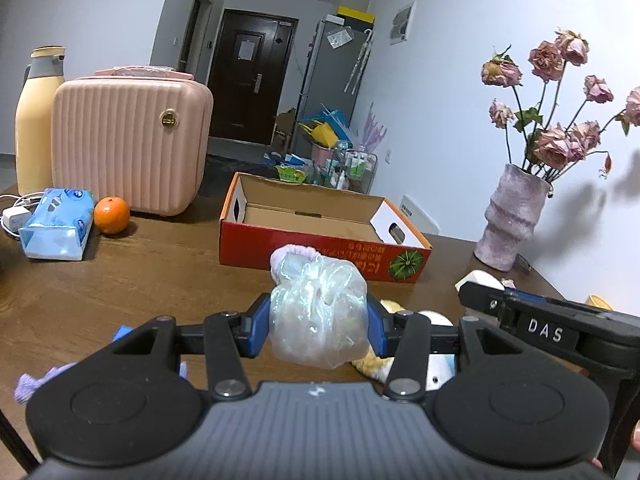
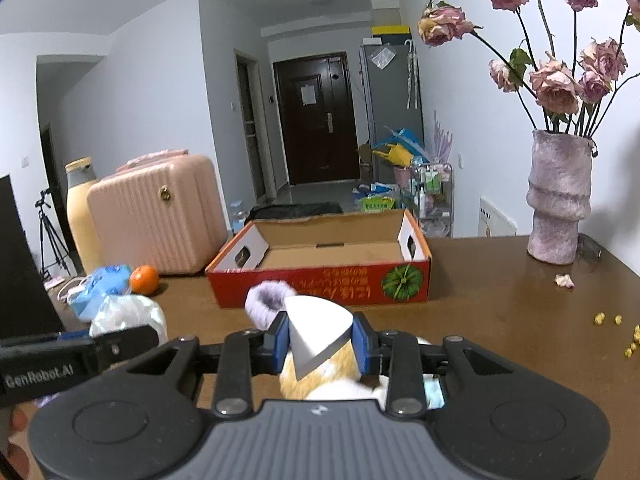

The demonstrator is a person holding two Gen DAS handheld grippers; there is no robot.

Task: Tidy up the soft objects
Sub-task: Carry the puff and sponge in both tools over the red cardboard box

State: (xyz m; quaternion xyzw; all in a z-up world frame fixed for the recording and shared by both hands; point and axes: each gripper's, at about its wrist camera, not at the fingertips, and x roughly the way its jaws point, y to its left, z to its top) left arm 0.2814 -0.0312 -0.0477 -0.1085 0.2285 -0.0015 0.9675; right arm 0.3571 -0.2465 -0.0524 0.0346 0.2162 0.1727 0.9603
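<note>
Dim, cool indoor light; sharp focus, heavy fisheye bending, dark corners.

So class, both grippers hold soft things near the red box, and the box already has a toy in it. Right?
Not quite: the box is empty, as the right wrist view shows. The left gripper holds an iridescent bag and the right gripper a plush toy, both short of it.

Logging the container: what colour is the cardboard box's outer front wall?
Red, with a green melon picture; the cardboard box shows best in the right wrist view.
</note>
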